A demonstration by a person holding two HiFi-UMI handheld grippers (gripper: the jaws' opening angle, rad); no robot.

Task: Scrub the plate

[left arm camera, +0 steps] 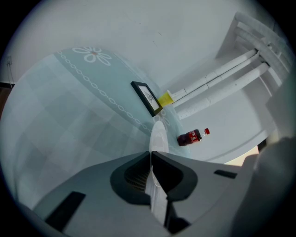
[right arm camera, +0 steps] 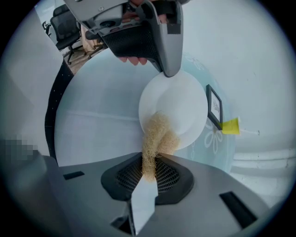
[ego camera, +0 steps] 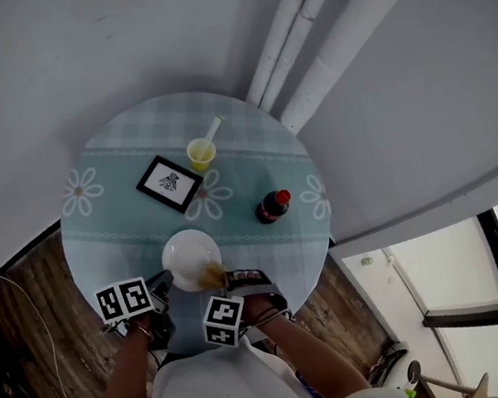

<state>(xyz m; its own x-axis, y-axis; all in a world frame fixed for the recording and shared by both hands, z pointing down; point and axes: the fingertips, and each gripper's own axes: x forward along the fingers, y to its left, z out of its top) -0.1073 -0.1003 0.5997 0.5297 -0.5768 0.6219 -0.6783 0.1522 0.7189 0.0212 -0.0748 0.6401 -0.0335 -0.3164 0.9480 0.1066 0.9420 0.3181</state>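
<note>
My left gripper (left arm camera: 151, 155) clamps the near-left rim of the white plate (ego camera: 185, 249), which sits at the desk's (ego camera: 113, 190) near edge. My right gripper (right arm camera: 150, 162) pinches a tan scrubber (right arm camera: 157, 136) resting on the plate.

- Dark soda bottle with red cap and red label (left arm camera: 192, 137): white marks on the label, too small to read, no brand legible.
- Black-framed white card (ego camera: 170, 183): black emblem-like drawing, no letters made out.
- Left white marker cube (ego camera: 123, 300) and right white marker cube (ego camera: 223, 321): black-and-white square code patterns only, no letters or numbers.
- No readable text anywhere.
</note>
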